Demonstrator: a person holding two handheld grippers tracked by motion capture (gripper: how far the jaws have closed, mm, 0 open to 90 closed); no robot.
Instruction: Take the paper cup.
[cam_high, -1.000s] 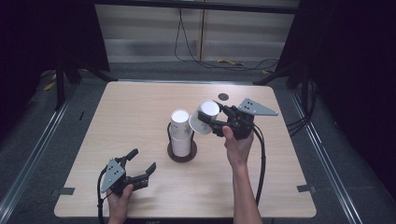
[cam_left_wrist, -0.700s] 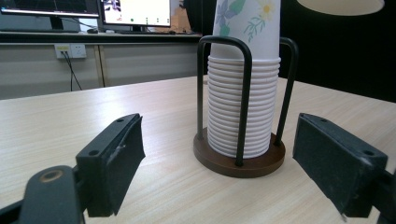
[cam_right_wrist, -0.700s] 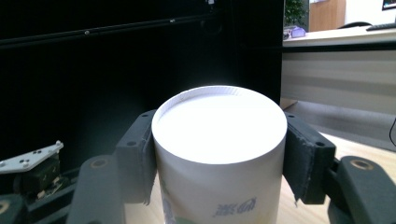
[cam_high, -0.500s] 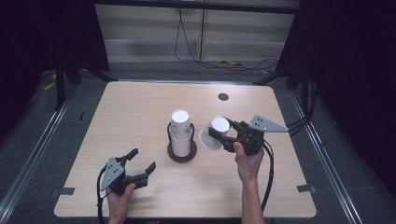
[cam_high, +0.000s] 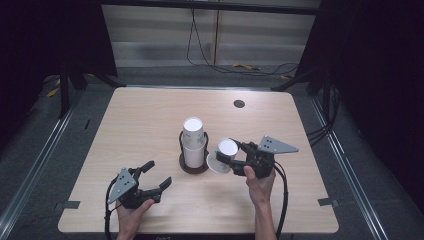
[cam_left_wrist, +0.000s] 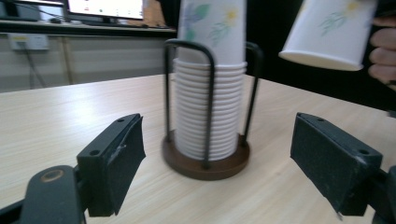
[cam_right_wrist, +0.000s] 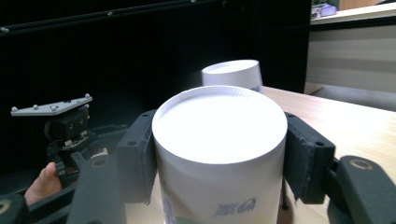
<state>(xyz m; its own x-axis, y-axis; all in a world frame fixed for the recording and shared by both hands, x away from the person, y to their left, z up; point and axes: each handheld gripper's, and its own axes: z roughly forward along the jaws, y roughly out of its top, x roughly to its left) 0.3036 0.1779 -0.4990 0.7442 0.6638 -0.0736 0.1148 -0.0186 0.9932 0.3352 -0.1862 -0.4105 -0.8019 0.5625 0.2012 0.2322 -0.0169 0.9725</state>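
On the worktop, near its middle, a stack of paper cups standing upside down in a wire holder with a round dark base; wire posts there surely to keep the tall stack from falling sideways. Just to the right of the holder, a single paper cup clamped in the right gripper, base turned up and toward the camera, mouth tilted down and to the left. In the right gripper view, both black pads pressed flat against the cup's wall just below the base, a grip from two sides so that the thin paper does not slip or crush. Cup apparently lifted clear of the worktop, though the contact under its rim hard to judge from above. Probably taken off the stack and being carried down to be set aside.

Near the front left of the worktop, the left gripper held low, jaws spread wide and recently narrowed a little, nothing between them. In the left gripper view, aimed at the holder and stack, perhaps ready to steady them.
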